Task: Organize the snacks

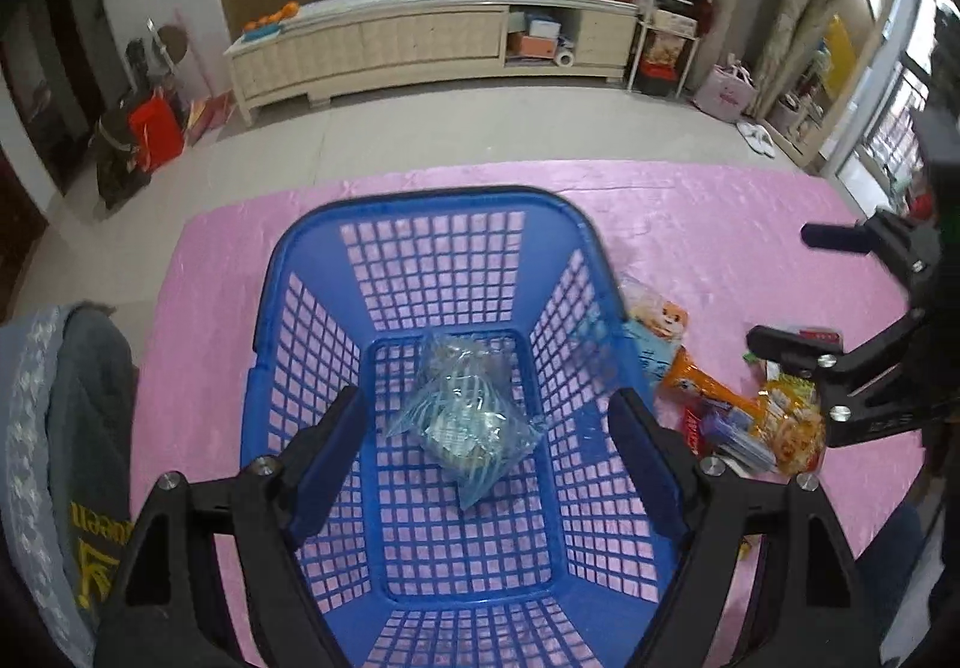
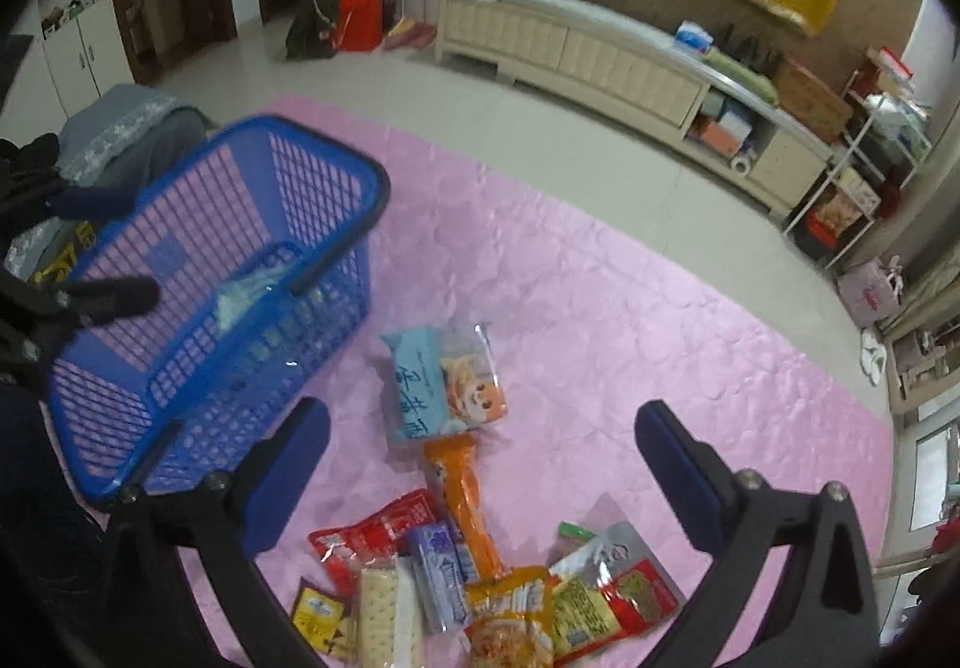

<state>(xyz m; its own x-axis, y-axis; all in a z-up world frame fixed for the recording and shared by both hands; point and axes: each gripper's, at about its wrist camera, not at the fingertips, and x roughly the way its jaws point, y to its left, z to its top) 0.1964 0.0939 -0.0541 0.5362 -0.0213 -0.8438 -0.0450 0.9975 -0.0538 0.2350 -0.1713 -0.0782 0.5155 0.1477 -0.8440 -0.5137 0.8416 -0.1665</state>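
in the blue lattice basket (image 1: 420,200), one crinkly clear packet (image 1: 465,416)

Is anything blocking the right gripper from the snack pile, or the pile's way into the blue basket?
Nothing visible. The right gripper hangs open over the snack pile. The blue basket stands open-topped beside it, holding only a clear packet.

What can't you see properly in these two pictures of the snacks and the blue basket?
- Clear packet in the blue basket: left view shows it, but its contents are too crinkly and shiny to name.
- Snack pile: the right view's bottom edge cuts it off; packets overlap.
- Same pile in the left view: the right tongs partly cover it.
- Left tongs in the right view: blurred.
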